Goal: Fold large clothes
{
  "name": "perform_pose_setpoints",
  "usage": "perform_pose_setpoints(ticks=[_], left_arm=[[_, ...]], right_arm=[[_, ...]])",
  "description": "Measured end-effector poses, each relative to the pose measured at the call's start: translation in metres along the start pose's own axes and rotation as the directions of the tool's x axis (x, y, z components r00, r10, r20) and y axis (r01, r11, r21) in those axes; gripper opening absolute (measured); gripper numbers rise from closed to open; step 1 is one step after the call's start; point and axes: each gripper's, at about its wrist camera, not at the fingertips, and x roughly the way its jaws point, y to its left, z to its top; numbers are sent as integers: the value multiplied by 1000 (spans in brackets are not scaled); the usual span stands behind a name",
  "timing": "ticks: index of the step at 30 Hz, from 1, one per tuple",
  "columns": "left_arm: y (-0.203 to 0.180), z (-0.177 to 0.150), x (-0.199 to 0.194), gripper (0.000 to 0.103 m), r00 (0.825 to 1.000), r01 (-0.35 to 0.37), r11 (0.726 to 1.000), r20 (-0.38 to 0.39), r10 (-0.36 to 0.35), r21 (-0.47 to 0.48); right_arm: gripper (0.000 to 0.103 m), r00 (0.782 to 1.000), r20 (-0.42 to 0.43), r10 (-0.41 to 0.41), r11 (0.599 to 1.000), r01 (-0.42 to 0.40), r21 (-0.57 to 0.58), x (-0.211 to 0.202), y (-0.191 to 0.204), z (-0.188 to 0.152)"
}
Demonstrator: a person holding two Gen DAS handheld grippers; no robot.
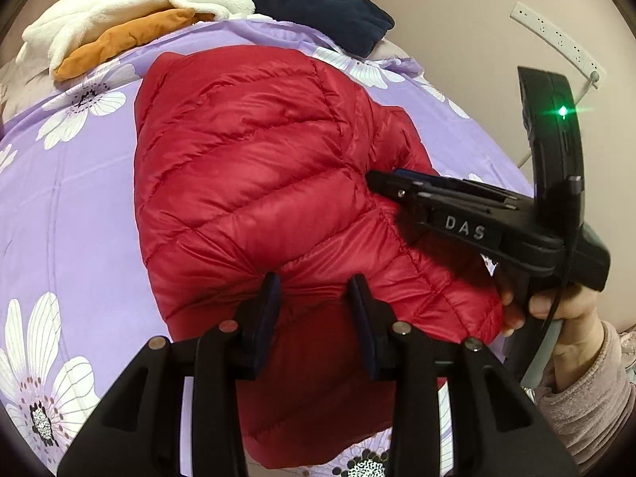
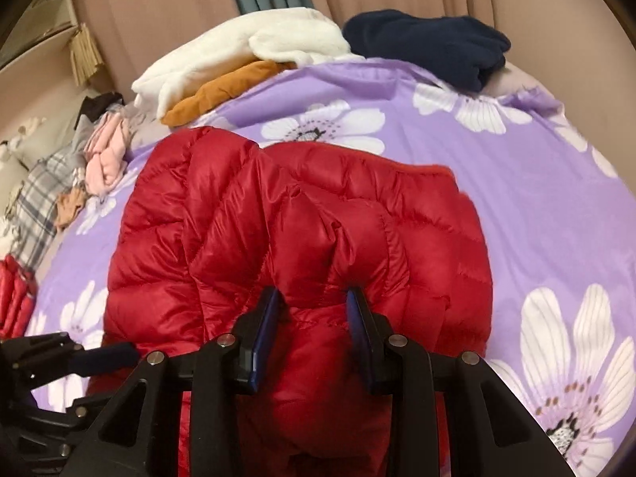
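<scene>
Both hand-held tools bite into the near edge of a red down jacket [image 1: 254, 183] spread on a bed. The left gripper [image 1: 314, 290] has a bunched ridge of quilted fabric pinched between its two fingers; the right gripper [image 2: 314, 304] grips a similar puffed fold beside it, its fingers pressed in on the padding rather than standing free. Seen from the left wrist, the right tool reaches in from the side, its tips buried in the jacket's edge and a sleeved hand [image 1: 556, 310] on its handle. The jacket lies directly ahead of both grippers, already doubled into a thick bundle, its bulk stretching away across the lilac floral bedspread [image 1: 71, 198]. The step in hand appears to be a further fold, with the near edge held ready to be carried over the body of the garment. That next move would call for lifting both pinched points together and laying them evenly toward the far edge, since the slick, springy filling is likely to slide or puff open. Beyond the jacket, a cream fleece [image 2: 254, 45], an orange garment [image 2: 214, 93] and a navy garment [image 2: 433, 45] sit well apart at the bed's far side.
</scene>
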Motion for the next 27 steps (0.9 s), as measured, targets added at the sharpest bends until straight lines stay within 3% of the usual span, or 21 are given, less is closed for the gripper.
perform_pose_setpoints(ticks=[5,8,9,10,13,15,18,21,24,27], left_arm=[[10,2,-14,37,999,48,994,6,-48,-93],[19,-1,-39,58,995,82,986,63,-74,-147],[23,-2,-48,72,994,77,985,88,-63,-158],[28,-4,-57,77,992,71,983,118,-50,-172],[50,-7,-71,77,986,81,967,162,-42,-242],[70,-10,-71,77,984,119,941,166,-68,-317],[96,-15,-64,77,977,186,894,170,-126,-408],[111,-17,-53,78,964,262,841,176,-201,-474],[120,-13,-38,79,954,301,798,174,-245,-523],[126,-11,-28,80,940,341,764,184,-288,-547]], right_arm=[[34,999,5,33,999,-34,23,-13,-2,2],[39,995,30,94,995,-95,29,-27,1,4],[46,991,51,120,992,-121,31,-38,2,2],[54,989,62,131,991,-133,32,-43,2,2],[70,984,100,148,988,-153,38,-60,3,1],[74,980,115,161,984,-168,52,-69,0,1],[88,977,116,177,973,-192,129,-70,-17,1],[100,966,102,237,926,-256,276,-62,-47,-4],[102,962,70,263,869,-268,417,-45,-77,-14],[102,954,66,291,830,-287,478,-30,-93,-20]])
